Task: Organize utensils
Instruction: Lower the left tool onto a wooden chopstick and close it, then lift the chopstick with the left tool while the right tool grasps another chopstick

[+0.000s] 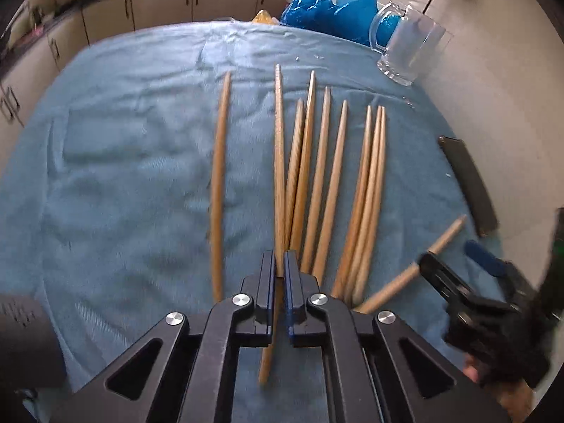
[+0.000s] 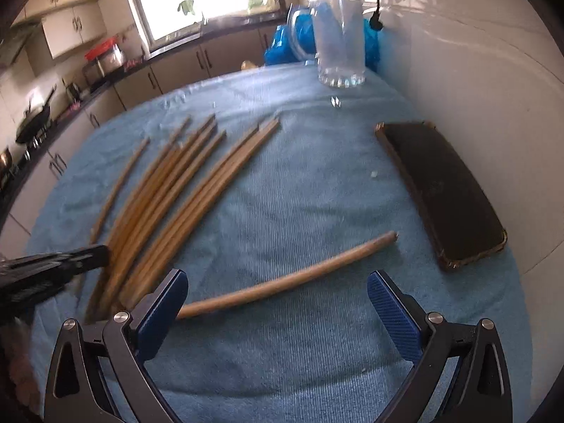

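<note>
Several wooden chopsticks lie roughly parallel on a blue cloth; they also show in the right wrist view. My left gripper is shut on one chopstick, which points away from me. One chopstick lies apart and slanted on the cloth, just ahead of my right gripper, which is open and empty. It also shows in the left wrist view. A clear glass mug stands at the far right of the cloth, and shows in the left wrist view too.
A dark flat case lies at the right edge by the white wall. Blue plastic bags sit behind the mug. Kitchen cabinets run beyond the table's far edge.
</note>
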Tool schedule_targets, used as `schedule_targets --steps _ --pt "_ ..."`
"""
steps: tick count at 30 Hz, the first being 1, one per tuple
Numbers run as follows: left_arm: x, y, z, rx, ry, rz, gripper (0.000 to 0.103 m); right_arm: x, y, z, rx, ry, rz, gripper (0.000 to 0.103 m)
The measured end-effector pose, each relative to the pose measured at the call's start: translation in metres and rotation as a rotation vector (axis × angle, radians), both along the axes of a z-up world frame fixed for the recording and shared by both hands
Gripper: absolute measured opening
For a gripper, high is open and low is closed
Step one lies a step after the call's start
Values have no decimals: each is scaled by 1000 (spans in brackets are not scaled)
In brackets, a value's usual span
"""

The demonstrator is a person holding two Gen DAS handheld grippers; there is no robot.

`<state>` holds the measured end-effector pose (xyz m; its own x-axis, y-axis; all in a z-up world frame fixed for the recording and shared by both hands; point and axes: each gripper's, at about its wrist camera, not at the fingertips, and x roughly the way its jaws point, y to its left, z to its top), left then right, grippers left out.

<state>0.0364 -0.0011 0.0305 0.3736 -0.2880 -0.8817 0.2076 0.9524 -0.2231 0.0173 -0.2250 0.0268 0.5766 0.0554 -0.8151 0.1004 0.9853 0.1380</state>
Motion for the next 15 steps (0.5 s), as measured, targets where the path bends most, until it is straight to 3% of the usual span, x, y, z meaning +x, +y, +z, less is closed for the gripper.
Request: schedule_targets --steps 7,15 --pt "-50 42 -5 -61 70 57 5 -9 -2 -9 -139 44 32 103" --pt "-105 51 -1 -90 124 -23 5 -23 -29 -6 -156 123 13 103"
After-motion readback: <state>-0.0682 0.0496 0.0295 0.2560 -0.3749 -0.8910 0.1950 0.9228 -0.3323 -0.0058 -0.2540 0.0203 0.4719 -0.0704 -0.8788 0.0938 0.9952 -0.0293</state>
